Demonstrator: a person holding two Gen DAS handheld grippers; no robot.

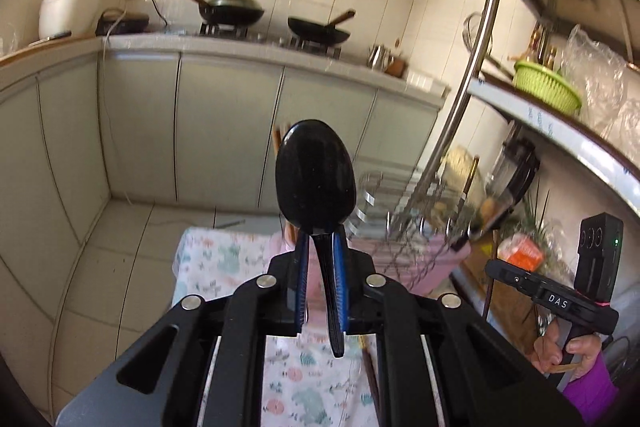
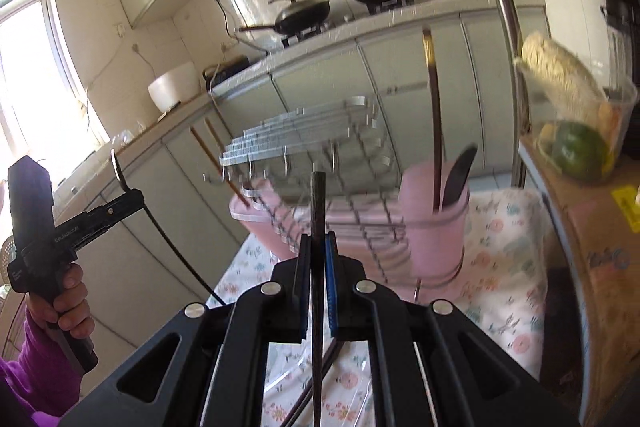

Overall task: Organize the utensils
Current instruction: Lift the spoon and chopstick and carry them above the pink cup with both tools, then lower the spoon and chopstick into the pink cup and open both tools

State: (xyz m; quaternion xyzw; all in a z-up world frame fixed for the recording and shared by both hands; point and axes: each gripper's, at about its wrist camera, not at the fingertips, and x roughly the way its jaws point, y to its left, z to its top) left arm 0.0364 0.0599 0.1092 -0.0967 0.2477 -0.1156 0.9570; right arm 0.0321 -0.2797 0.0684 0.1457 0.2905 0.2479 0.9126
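Spoon (image 1: 316,179), black, stands clamped by its handle in the left hand-held gripper (image 1: 320,259); only the right wrist view shows the right hand-held gripper (image 2: 318,259) pinching a dark chopstick (image 2: 318,203), pink holder (image 2: 434,223) ahead-right on the surface (image 2: 504,259).

Wire rack (image 2: 320,155) motion-blurred; chopstick (image 2: 318,267) lower end cut off.

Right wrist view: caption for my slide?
Right gripper clamps a dark chopstick before the pink utensil cup.

Daylight is blown out at the window (image 2: 28,75), the wire rack (image 2: 320,147) is motion-blurred, and edges are fisheye-bent.
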